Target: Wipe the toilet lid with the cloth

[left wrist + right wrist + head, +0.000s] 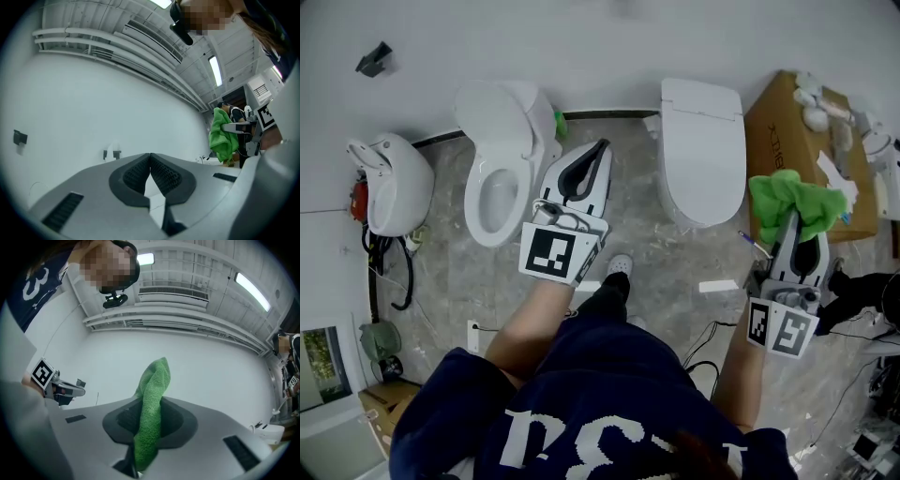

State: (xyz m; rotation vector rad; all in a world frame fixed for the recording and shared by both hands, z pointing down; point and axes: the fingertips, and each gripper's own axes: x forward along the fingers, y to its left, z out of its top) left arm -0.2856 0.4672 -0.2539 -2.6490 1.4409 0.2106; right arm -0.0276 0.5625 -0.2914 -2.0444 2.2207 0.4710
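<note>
Jaws of right gripper (149, 425) clench the cloth (789, 197); left gripper (598, 150) pinched together, empty.
Wiping not begun: cloth must reach the toilet lid (703, 141).

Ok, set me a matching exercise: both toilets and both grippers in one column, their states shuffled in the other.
Things:
1. left toilet
2. right toilet
3. left gripper
4. right gripper

States:
A. shut on the green cloth
B. lid down
C. shut, nothing in it
D. lid up

Pairs: 1-D, 2-B, 3-C, 4-A
</note>
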